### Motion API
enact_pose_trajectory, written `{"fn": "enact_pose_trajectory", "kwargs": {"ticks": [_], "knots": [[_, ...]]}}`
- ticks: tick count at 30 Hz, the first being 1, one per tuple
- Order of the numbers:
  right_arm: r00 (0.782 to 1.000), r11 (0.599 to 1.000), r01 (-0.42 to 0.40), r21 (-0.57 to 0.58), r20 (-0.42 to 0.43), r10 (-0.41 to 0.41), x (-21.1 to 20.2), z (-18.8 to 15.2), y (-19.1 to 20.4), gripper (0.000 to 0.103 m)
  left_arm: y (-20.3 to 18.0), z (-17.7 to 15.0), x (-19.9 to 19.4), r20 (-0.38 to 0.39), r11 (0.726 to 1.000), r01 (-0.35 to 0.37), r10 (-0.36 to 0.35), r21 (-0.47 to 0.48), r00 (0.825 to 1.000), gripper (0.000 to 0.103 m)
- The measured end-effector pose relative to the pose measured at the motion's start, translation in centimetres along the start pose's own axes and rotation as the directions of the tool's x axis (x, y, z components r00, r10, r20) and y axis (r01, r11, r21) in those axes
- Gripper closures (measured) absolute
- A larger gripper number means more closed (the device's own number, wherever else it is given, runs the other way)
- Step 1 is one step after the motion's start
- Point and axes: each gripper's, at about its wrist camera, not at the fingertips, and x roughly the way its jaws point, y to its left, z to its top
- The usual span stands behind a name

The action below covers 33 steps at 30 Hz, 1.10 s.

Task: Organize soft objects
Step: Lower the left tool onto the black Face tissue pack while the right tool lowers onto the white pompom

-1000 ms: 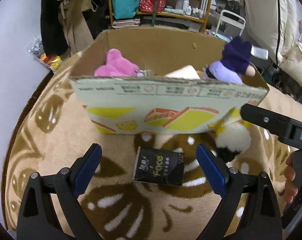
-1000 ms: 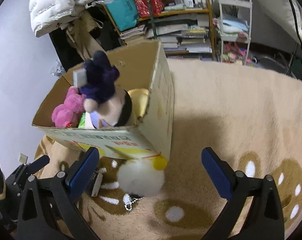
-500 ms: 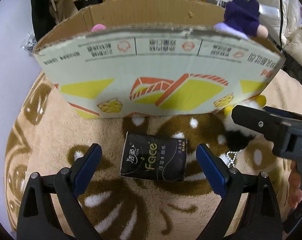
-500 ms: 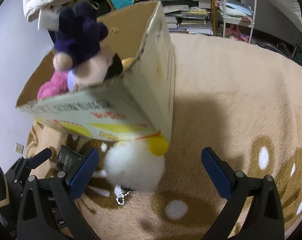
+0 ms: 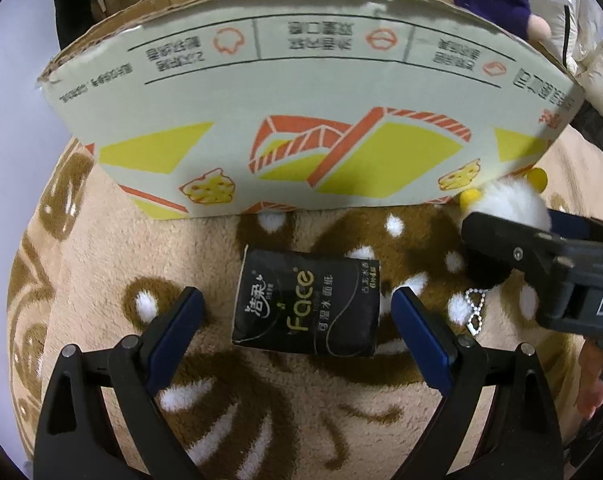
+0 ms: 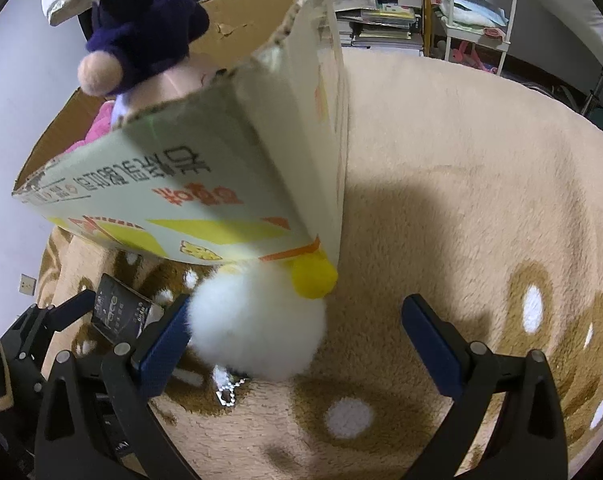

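Both grippers lower and closer than a second ago: the cardboard box (image 5: 301, 120) now fills the upper half of the left wrist view, its contents mostly hidden behind the front wall, and the tissue pack (image 5: 307, 306) has come in between the left fingers.

Left gripper (image 5: 297, 320): jaws wide apart, holding nothing, straddling the tissue pack with a gap on each side. Pack lies flat on the rug (image 5: 101, 248), just in front of the box's front wall, not touching it.

Right gripper (image 6: 295, 332): jaws wide, holding nothing. White pompom toy (image 6: 257, 320) sits on the rug against the box's front right corner, its yellow bit (image 6: 314, 280) touching the box edge. Left finger of this gripper is just beside the fluff, perhaps brushing it; right finger well clear. Bead chain (image 6: 229, 390) trails from under the toy.

Already in the box: purple plush (image 6: 141, 28) poking above the rim, pink plush (image 6: 97, 132) behind it.

Handling, judged: pack looks light, soft-sided, with a slick film wrap; best taken across its short width at the middle, squeezed gently so it doesn't squirt out. Pompom is very light and compressible; close on the body's middle, deep enough to catch core rather than loose fur, and watch the chain doesn't snag the rug pile.
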Motion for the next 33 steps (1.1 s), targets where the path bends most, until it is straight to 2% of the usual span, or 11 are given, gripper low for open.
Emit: {"fn": "enact_pose_trajectory", "kwargs": {"ticks": [14, 16, 17, 18, 20, 22, 25, 30, 33], "knots": [[1.000, 1.000, 0.017, -0.023, -0.008, -0.017, 0.7, 0.1, 0.7, 0.000, 1.4, 0.5, 0.4, -0.012, 1.000, -0.011, 0.011, -0.024, 1.000, 0.009], [1.000, 1.000, 0.013, -0.028, -0.008, -0.013, 0.7, 0.1, 0.8, 0.000, 1.2, 0.5, 0.6, -0.012, 1.000, -0.015, 0.015, -0.022, 1.000, 0.012], [1.000, 1.000, 0.011, -0.029, -0.009, -0.011, 0.8, 0.1, 0.9, 0.002, 1.2, 0.5, 0.8, -0.013, 1.000, -0.019, 0.019, -0.022, 1.000, 0.013], [1.000, 0.999, 0.014, -0.032, -0.012, -0.014, 0.8, 0.1, 1.0, 0.010, 1.3, 0.5, 0.8, -0.013, 1.000, -0.021, 0.021, -0.023, 1.000, 0.015], [0.999, 0.998, 0.038, -0.046, -0.017, -0.039, 0.8, 0.0, 1.1, 0.017, 1.5, 0.1, 1.1, -0.012, 0.999, -0.022, 0.022, -0.026, 1.000, 0.016], [0.999, 0.997, 0.046, -0.058, -0.016, -0.047, 0.7, 0.0, 1.3, 0.034, 1.4, 0.0, 1.1, -0.011, 0.999, -0.031, 0.031, -0.029, 0.999, 0.023], [0.999, 0.996, 0.044, -0.071, -0.014, -0.045, 0.5, -0.1, 1.6, 0.049, 1.4, 0.0, 1.2, -0.013, 0.998, -0.048, 0.048, -0.028, 0.999, 0.028], [0.999, 0.994, 0.033, -0.103, -0.008, -0.034, 0.5, -0.4, 2.3, 0.060, 1.4, -0.1, 1.0, -0.009, 0.997, -0.068, 0.067, -0.029, 0.998, 0.038], [0.999, 0.993, 0.034, -0.112, -0.012, -0.036, 0.4, -0.8, 2.7, 0.064, 1.2, -0.2, 0.8, -0.006, 0.997, -0.065, 0.065, -0.030, 0.998, 0.039]]}}
